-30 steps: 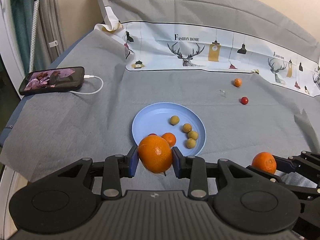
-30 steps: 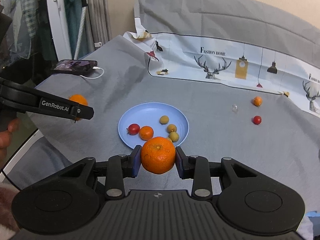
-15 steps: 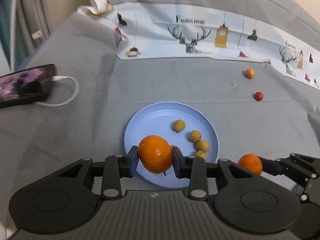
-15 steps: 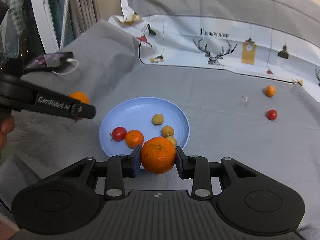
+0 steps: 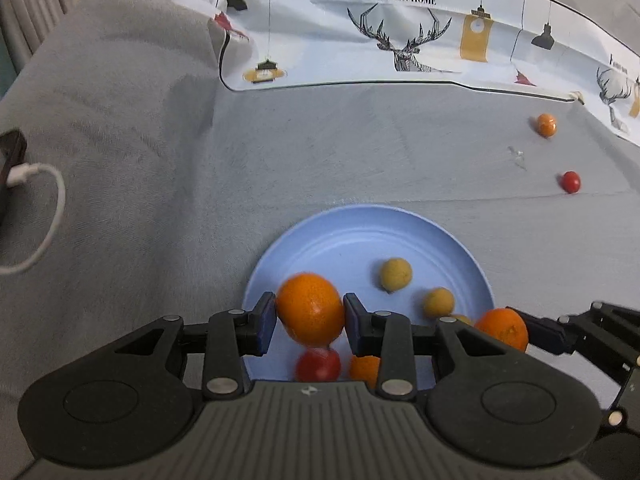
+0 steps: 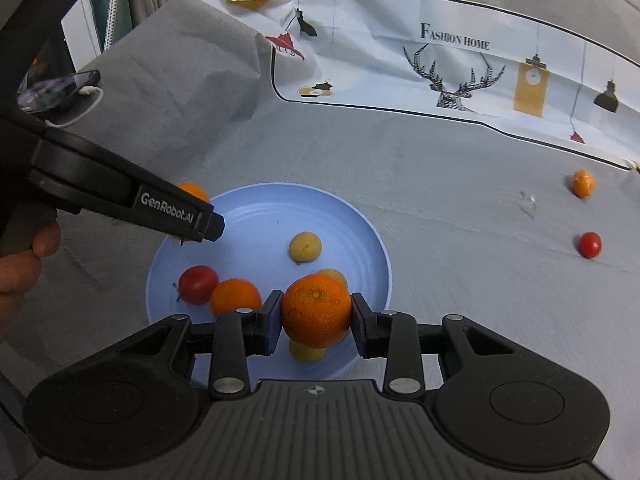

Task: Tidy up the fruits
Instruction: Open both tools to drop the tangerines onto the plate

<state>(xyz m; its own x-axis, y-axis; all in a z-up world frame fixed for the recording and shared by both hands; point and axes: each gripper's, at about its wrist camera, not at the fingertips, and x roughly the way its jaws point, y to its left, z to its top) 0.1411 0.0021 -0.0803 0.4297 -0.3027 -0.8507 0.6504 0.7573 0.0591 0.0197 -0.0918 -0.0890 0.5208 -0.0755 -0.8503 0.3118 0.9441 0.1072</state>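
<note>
My left gripper (image 5: pixel 309 323) is shut on an orange (image 5: pixel 310 309) and holds it over the near left part of the blue plate (image 5: pixel 352 232). My right gripper (image 6: pixel 316 319) is shut on a second orange (image 6: pixel 316 310) over the plate's (image 6: pixel 248 216) near right part. On the plate lie a red cherry tomato (image 6: pixel 198 284), a small orange (image 6: pixel 235 296) and several yellow-green round fruits (image 6: pixel 305 246). The left gripper shows in the right wrist view (image 6: pixel 192 220) and the right gripper's orange shows in the left wrist view (image 5: pixel 502 328).
A small orange (image 5: pixel 546 125) and a red cherry tomato (image 5: pixel 570 182) lie on the grey cloth at the far right. A phone (image 6: pixel 60 86) with a white cable (image 5: pixel 36 216) lies far left. A printed white cloth (image 5: pixel 400 40) covers the back.
Both grippers have moved forward and down, from short of the plate to over it, each still holding its orange. The plate's fruits now sit close under the fingers.
</note>
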